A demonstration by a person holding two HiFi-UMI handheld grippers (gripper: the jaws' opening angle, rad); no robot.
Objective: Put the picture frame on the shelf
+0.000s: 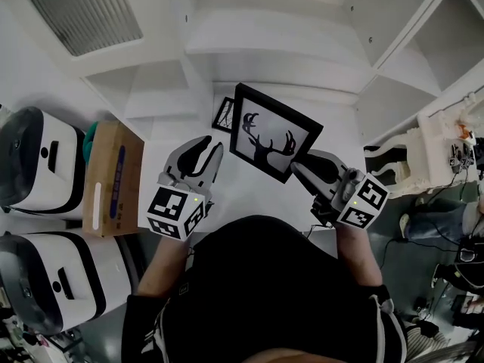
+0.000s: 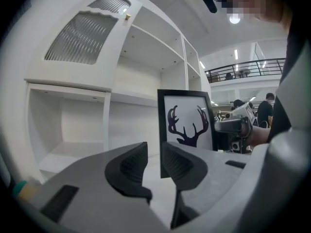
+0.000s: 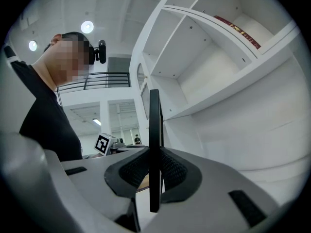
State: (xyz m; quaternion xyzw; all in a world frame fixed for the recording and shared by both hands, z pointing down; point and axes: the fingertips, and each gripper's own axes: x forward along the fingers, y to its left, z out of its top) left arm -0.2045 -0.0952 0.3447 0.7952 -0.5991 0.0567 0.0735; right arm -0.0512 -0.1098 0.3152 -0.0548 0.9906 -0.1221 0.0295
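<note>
A black picture frame [image 1: 272, 132] with a dark antler print on white is held tilted in front of the white shelf unit [image 1: 265, 51]. My right gripper [image 1: 300, 169] is shut on the frame's lower right edge. In the right gripper view the frame [image 3: 154, 125] stands edge-on between the pads of that gripper [image 3: 154, 171]. My left gripper [image 1: 209, 151] is to the left of the frame and apart from it. Its jaws [image 2: 154, 161] stand open with nothing between them. Beyond them the left gripper view shows the frame [image 2: 187, 125] and the right gripper [image 2: 233, 127].
A small dark frame [image 1: 224, 114] stands on the shelf board behind the held one. A cardboard box [image 1: 112, 176] and two white machines [image 1: 41, 165] are at the left. A white ornate table [image 1: 435, 142] stands at the right.
</note>
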